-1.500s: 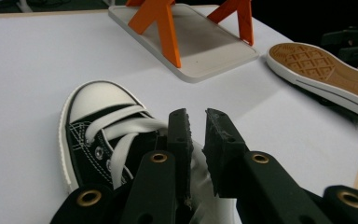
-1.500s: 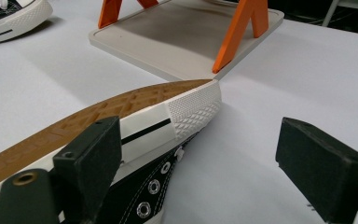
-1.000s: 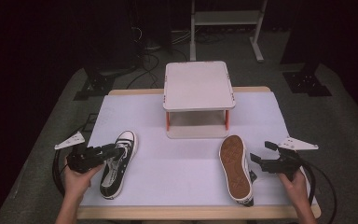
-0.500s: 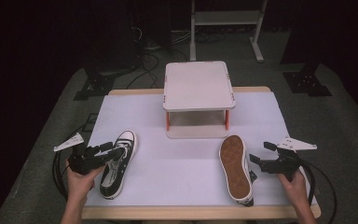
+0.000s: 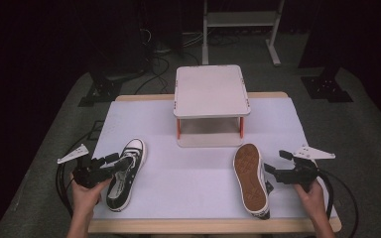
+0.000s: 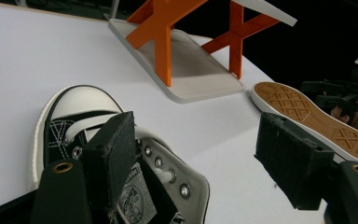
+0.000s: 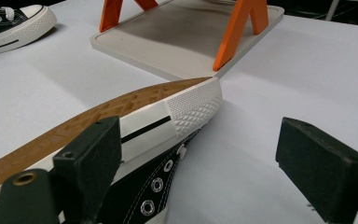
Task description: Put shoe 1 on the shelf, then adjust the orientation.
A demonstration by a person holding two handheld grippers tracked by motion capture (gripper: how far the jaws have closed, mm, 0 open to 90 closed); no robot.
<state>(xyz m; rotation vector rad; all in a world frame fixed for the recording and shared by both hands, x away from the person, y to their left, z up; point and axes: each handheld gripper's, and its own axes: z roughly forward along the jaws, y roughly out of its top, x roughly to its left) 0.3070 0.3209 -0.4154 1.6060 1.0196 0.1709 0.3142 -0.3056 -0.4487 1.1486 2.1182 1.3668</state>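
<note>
Opening over the last moment, the left tongs point(image 6: 196, 154) now stand wide around the collar of the upright sneaker point(image 5: 124, 173), one pad inside the opening and the other well off to the side, so nothing is gripped; that shoe rests released on the tabletop point(image 5: 188, 173). The right tongs point(image 7: 214, 163) are likewise spread, beside the tipped sneaker point(image 5: 250, 178) lying sole-up. Both shoes sit in front of the small rack point(image 5: 211, 106), probably their destination.
</note>
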